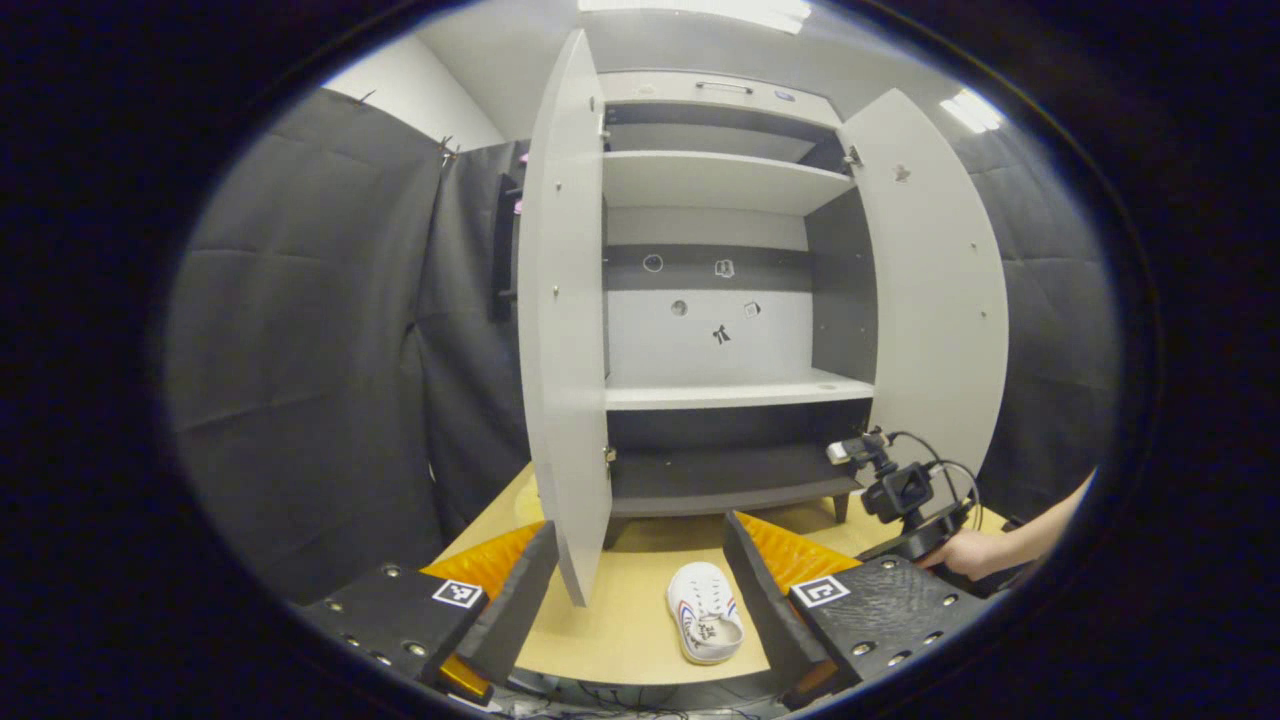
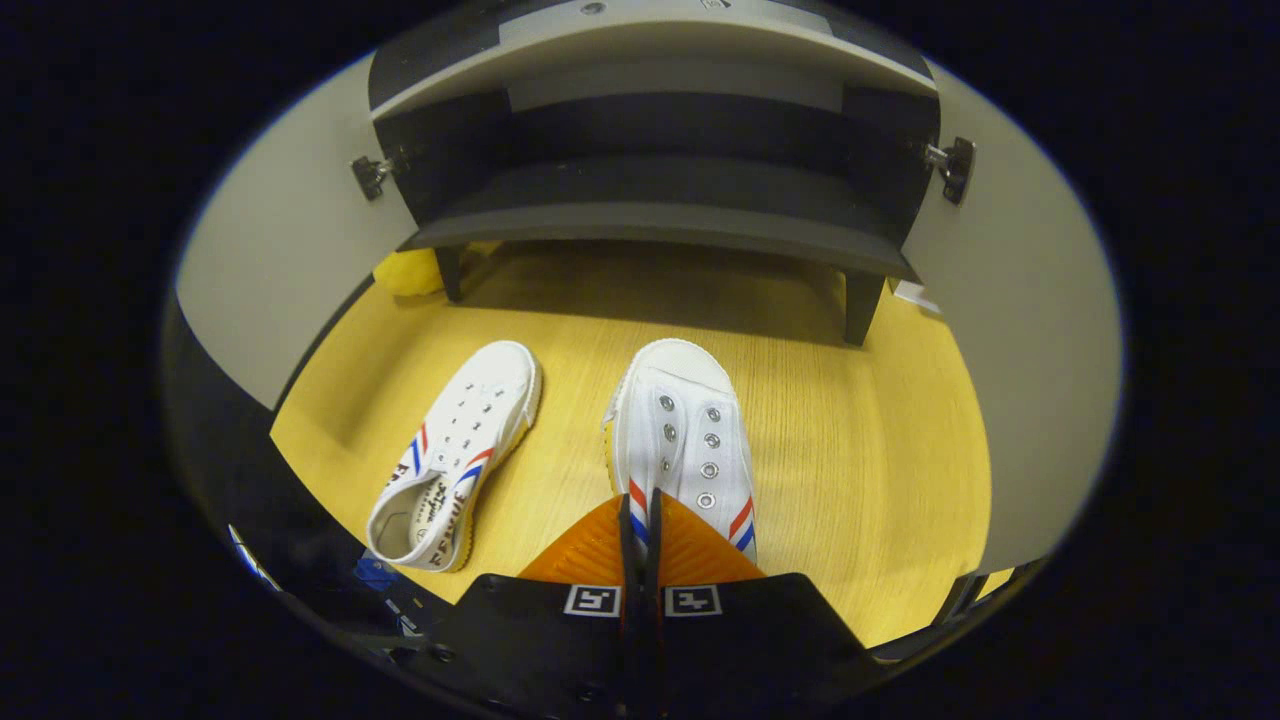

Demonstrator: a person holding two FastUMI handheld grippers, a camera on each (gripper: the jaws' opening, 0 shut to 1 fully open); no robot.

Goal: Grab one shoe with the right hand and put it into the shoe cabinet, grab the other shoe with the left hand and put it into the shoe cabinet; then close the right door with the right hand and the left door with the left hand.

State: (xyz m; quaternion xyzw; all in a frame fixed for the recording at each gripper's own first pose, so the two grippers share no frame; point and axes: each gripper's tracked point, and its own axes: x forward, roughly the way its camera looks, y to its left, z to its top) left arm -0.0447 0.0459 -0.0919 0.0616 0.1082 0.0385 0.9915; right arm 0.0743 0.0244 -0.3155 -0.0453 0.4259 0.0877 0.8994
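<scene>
Two white canvas shoes with red and blue stripes lie on the wooden table in front of the shoe cabinet [image 2: 650,190]. In the right gripper view my right gripper [image 2: 637,505] is shut on the side edge of the nearer shoe [image 2: 685,430], whose toe points at the cabinet. The other shoe [image 2: 455,460] lies loose to its left. In the left gripper view my left gripper [image 1: 640,525] stands wide open above the table edge, with one shoe [image 1: 705,625] lying between its fingers, untouched. The cabinet's left door [image 1: 565,320] and right door [image 1: 935,300] are both open.
The cabinet [image 1: 725,395] has several bare shelves and stands on short legs on the table [image 2: 860,470]. A hand holds the other gripper [image 1: 905,495] low at the right, by the right door. Something yellow [image 2: 410,270] sits under the cabinet's left corner. Dark cloth walls surround the booth.
</scene>
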